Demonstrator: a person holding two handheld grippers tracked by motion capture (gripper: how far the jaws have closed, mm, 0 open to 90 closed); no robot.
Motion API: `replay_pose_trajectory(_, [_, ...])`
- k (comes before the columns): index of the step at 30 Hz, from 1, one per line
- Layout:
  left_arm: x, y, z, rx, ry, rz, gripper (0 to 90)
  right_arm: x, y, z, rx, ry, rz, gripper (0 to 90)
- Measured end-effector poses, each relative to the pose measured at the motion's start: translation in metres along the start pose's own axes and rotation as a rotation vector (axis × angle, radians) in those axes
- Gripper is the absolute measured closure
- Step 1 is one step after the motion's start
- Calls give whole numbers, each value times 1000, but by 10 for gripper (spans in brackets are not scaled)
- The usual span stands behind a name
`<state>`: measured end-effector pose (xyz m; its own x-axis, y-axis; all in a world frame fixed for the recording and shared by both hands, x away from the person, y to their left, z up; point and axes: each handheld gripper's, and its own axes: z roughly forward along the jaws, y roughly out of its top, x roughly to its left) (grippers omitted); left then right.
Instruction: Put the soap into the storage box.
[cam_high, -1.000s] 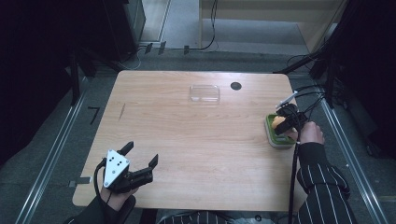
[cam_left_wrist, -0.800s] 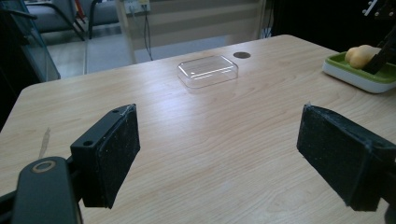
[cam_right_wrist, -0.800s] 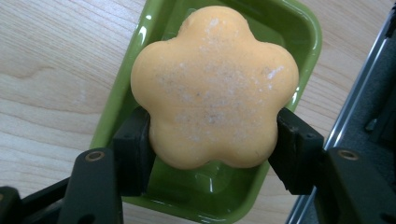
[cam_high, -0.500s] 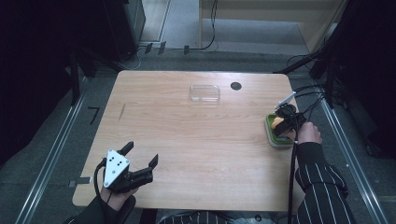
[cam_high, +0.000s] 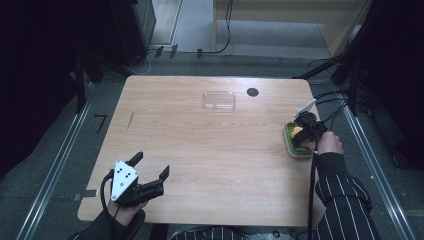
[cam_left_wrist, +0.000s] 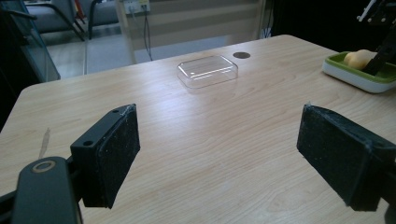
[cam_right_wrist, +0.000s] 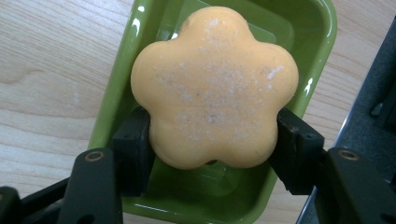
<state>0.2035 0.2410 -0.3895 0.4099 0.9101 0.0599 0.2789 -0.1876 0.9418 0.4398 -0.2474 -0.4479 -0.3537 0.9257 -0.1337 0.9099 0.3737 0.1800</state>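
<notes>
Soap (cam_right_wrist: 215, 86): orange, flower-shaped, speckled top, sitting in the green dish (cam_right_wrist: 121, 79) at the table's right edge. My right gripper (cam_right_wrist: 212, 147) is clamped on its two sides; nothing has shifted this past second, so I judge the grip settled, lift next. Left gripper (cam_high: 150, 172) rests wide open, empty, near left.

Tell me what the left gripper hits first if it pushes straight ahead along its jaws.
Probably the clear plastic lid: it lies ahead of the open left gripper, slightly left of centre, across bare table. Depth is uncertain.
</notes>
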Motion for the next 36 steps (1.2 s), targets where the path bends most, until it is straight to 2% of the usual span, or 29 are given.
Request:
replay_pose_trajectory(15, [-1, 0, 1, -4, -2, 2, 137, 1, 0, 5, 22, 0, 18, 383])
replay_pose_trajectory(25, [1, -1, -2, -5, 1, -3, 137, 2, -1, -1, 22, -7, 14, 330])
replay_pose_trajectory(28, [1, -1, -1, -4, 2, -5, 137, 0, -3, -7, 7, -8, 26, 306])
replay_pose_trajectory(33, [1, -1, -1, -5, 2, -6, 137, 1, -9, -15, -7, 17, 27, 253])
replay_pose_trajectory(36, [1, -1, -1, -6, 2, -5, 137, 6, -14, -18, 7, 30, 10, 212])
